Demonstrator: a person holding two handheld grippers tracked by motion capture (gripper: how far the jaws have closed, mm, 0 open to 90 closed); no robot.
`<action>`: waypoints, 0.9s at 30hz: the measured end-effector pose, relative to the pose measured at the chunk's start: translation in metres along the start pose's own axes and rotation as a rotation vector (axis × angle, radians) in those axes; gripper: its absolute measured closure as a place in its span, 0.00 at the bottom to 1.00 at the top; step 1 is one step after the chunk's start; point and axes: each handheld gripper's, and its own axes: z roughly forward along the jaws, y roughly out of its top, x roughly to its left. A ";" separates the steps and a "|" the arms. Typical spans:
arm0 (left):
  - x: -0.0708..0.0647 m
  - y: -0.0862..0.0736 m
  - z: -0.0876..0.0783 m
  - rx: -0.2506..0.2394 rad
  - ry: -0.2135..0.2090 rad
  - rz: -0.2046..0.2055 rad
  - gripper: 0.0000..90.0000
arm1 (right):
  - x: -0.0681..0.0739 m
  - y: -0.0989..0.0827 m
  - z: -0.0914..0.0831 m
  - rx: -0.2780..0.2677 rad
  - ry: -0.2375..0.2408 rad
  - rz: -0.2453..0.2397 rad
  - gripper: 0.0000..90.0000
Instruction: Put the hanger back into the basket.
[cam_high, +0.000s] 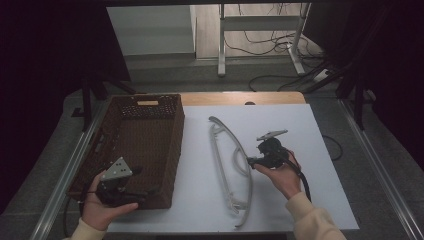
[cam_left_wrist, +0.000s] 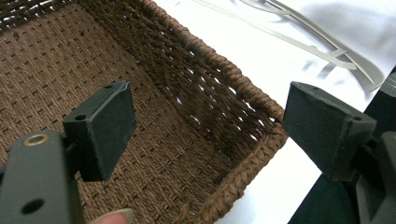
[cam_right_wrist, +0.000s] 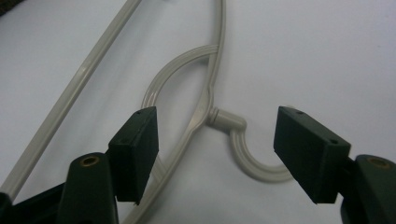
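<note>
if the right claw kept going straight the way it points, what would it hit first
Probably the hanger: its hook neck lies between the open right claw jaws, on the white table cover. How near it is I can't tell.

Rough brown woven wicker basket (cam_left_wrist: 196, 93), smooth glossy grey plastic hanger (cam_right_wrist: 205, 116), matt white sheet (cam_high: 280, 130) on wood table (cam_high: 240, 98).

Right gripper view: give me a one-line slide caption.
Open right gripper poised over the hook of a grey plastic hanger lying on a white table.

Dim, dark surround; white mat (cam_high: 280, 130) brightly lit; close views soft, slightly blurred.
</note>
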 end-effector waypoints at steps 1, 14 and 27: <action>0.000 0.000 0.000 0.000 0.000 0.000 0.19 | 0.000 0.000 0.000 0.000 0.000 0.000 0.35; 0.000 0.000 -0.001 0.004 -0.003 0.005 0.19 | -0.007 0.021 0.044 0.091 -0.016 0.008 0.38; 0.001 0.000 -0.001 0.007 -0.004 0.004 0.19 | -0.005 0.032 0.069 0.155 -0.008 -0.003 0.48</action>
